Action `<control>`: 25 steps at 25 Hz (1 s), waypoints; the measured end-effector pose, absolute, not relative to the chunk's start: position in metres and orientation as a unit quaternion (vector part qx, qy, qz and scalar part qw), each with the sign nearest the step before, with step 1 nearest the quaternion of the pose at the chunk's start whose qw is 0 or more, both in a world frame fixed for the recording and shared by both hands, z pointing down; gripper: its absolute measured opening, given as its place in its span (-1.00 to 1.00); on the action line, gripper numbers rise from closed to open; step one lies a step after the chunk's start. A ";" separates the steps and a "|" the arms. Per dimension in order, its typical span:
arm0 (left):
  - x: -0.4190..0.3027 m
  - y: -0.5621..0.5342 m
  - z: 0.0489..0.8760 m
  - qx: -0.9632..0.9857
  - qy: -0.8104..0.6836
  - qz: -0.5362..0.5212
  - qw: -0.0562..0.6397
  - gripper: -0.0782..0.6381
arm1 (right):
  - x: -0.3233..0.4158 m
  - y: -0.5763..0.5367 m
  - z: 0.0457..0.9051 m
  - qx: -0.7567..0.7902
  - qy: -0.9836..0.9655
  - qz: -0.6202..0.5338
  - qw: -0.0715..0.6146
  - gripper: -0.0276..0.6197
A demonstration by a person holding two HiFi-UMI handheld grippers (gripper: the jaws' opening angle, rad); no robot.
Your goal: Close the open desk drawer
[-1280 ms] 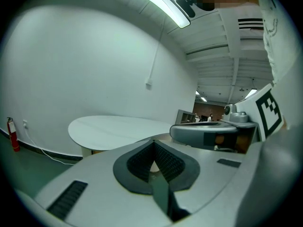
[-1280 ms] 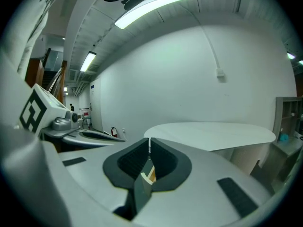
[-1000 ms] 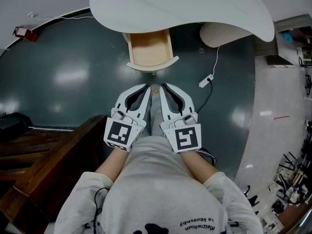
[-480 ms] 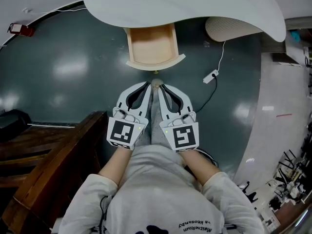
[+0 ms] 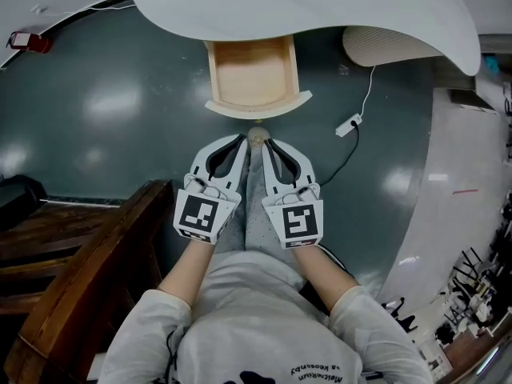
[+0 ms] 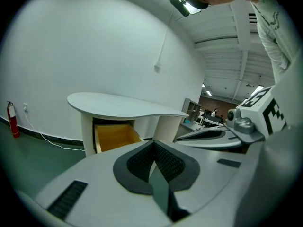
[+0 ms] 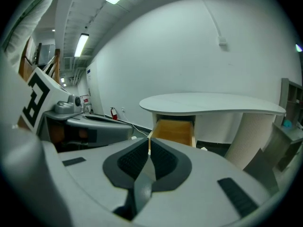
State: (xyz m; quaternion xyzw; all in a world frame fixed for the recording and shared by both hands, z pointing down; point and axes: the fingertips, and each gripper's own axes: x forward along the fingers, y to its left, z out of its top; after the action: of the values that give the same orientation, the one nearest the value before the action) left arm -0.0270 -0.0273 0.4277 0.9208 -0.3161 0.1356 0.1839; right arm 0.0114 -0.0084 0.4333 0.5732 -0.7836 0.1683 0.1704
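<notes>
Drawer [image 5: 254, 74] — pale wood, standing open from under the white desk [image 5: 320, 14], above the dark floor [image 5: 104, 118]. Left gripper [image 5: 242, 142] — jaws pressed together, nothing held. Right gripper [image 5: 267, 142] — likewise closed and empty. Both sit side by side, pointing at the drawer front, clear of it.

Head view steeply down; both tool views low, forward; drawer [image 5: 252, 74] common to all.

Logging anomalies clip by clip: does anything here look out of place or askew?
Only the wooden drawer stands out, pulled open from under the white desk and apparently empty. A white cable trails loose across the floor to its right. Nothing looks spilled or damaged.
</notes>
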 end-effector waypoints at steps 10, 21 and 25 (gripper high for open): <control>-0.021 -0.032 0.460 0.916 -0.313 0.150 0.203 -0.76 | 0.014 -0.017 0.478 0.570 -0.778 0.191 0.182 -0.84; -0.018 -0.039 0.486 0.910 -0.308 0.170 0.221 -0.76 | 0.012 -0.028 0.519 0.554 -0.776 0.225 0.202 -0.83; -0.016 -0.043 0.493 0.908 -0.308 0.176 0.225 -0.76 | 0.012 -0.031 0.532 0.548 -0.774 0.241 0.206 -0.71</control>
State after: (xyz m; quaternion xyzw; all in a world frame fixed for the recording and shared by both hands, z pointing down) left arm -0.0157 -0.0430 0.4932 0.9076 -0.3081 0.1758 0.2245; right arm 0.0125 -0.0311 0.5315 0.5481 -0.7741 0.2407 0.2060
